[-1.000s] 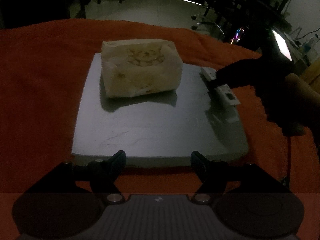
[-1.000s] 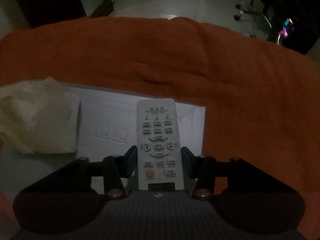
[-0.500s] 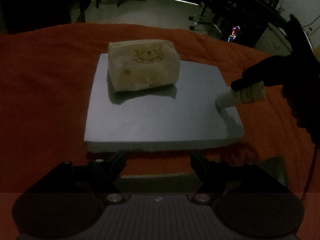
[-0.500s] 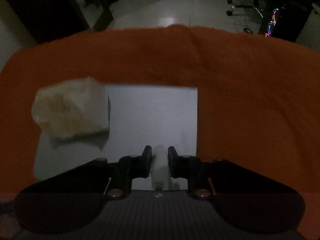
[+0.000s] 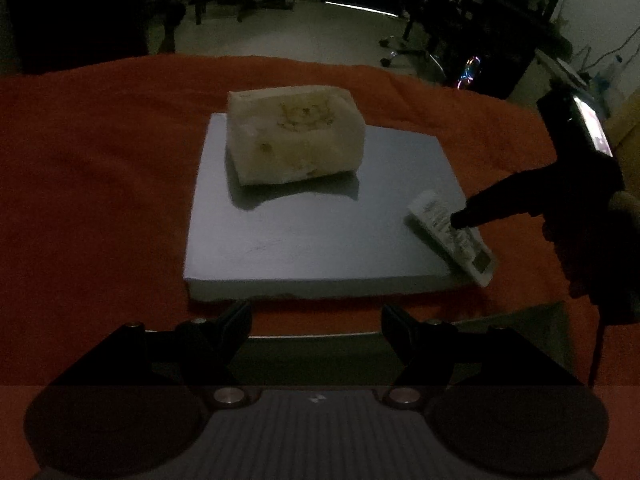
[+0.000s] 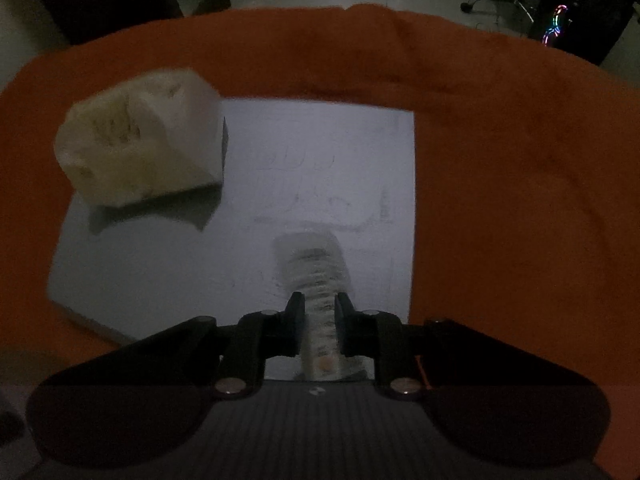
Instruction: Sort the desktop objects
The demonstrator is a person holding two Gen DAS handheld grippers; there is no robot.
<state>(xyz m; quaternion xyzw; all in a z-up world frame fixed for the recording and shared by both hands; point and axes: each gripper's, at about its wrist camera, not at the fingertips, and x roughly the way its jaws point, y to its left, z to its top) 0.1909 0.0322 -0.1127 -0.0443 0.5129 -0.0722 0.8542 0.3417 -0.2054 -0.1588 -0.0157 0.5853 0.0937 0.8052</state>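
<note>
Orange cloth (image 5: pixel 100 168) spreads under everything, and the grey board (image 5: pixel 312 236) lying on it is your landmark. At the board's far left corner sits the cream tissue pack (image 5: pixel 294 138), well clear of your work. Your right gripper (image 6: pixel 318 312) is clamped on the white remote (image 6: pixel 314 280) near the board's right edge; in the left wrist view the remote's near end pokes past the board's front right corner. If you let go here, it could tip off onto the cloth, because part of it has no support. Your grip also bites only a narrow stretch of its length, so a quick swing could twist it loose. Your left gripper (image 5: pixel 316 320), jaws apart and empty, waits off the board's front edge. Half a second ago the remote was held edge-on above the board's right side; now it is turned keys-up and angled down toward the board's front right corner.
</note>
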